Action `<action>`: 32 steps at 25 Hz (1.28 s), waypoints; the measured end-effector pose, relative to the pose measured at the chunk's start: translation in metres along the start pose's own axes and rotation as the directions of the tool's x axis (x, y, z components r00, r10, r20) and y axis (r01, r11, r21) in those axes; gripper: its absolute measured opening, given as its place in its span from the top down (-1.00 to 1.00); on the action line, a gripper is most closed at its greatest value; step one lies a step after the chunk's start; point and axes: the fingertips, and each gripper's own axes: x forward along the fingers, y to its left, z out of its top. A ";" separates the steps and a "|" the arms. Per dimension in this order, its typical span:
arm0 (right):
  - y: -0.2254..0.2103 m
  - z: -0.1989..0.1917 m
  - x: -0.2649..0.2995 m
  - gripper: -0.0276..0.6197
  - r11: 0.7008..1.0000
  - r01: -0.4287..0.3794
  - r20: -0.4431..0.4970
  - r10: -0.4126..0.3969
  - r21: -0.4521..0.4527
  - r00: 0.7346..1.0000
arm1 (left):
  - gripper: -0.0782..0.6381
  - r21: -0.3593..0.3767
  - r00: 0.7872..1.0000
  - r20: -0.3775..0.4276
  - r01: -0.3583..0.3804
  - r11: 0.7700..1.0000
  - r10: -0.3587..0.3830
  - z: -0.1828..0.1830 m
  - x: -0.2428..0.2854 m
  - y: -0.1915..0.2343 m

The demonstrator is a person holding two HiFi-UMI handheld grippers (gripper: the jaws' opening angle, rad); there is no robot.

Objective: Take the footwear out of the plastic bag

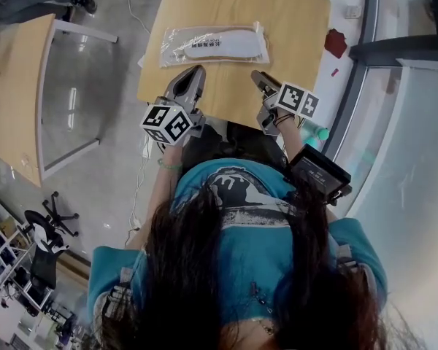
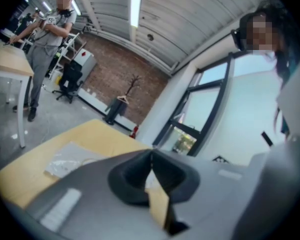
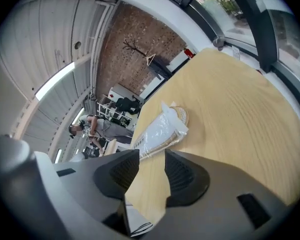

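A clear plastic bag (image 1: 214, 44) with a pale slipper inside lies flat across the far half of the wooden table (image 1: 299, 20). The bag (image 3: 157, 131) shows beyond the right jaws, and the bag (image 2: 70, 159) lies left of the left jaws. My left gripper (image 1: 192, 75) hovers over the table's near edge, just short of the bag, jaws shut with nothing between them. My right gripper (image 1: 261, 80) hangs beside it at the near edge, its jaws parted and empty.
A second wooden table (image 1: 18, 86) stands to the left across a grey floor. A window frame and glass wall (image 1: 379, 42) run along the right side. A person (image 2: 47, 39) stands far off in the room.
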 end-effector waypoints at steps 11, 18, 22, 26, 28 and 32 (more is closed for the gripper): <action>-0.054 0.024 0.038 0.41 0.973 -0.015 0.001 0.015 0.228 1.000 | 0.77 -0.008 0.995 -0.053 -0.087 0.996 0.087 -0.023 0.000 -0.010; -0.066 0.027 0.057 0.41 0.943 -0.004 0.036 -0.008 0.334 0.999 | 0.77 0.000 0.993 -0.046 -0.112 0.994 0.112 -0.018 -0.018 0.000; -0.065 0.025 0.063 0.59 0.934 -0.028 0.072 0.002 0.357 0.997 | 0.77 0.007 0.992 -0.033 -0.124 0.992 0.124 -0.013 -0.025 0.013; -0.058 0.027 0.066 0.70 0.896 -0.095 0.098 0.058 0.434 0.993 | 0.77 0.007 0.992 -0.021 -0.121 0.993 0.121 -0.005 -0.027 0.022; -0.054 0.027 0.067 0.73 0.869 -0.123 0.120 0.074 0.480 0.990 | 0.77 0.004 0.993 -0.029 -0.114 0.994 0.114 -0.006 -0.027 0.025; -0.047 0.022 0.064 0.75 0.812 -0.166 0.155 0.095 0.560 0.983 | 0.55 -0.062 0.997 -0.046 -0.063 0.996 0.061 -0.014 -0.022 0.028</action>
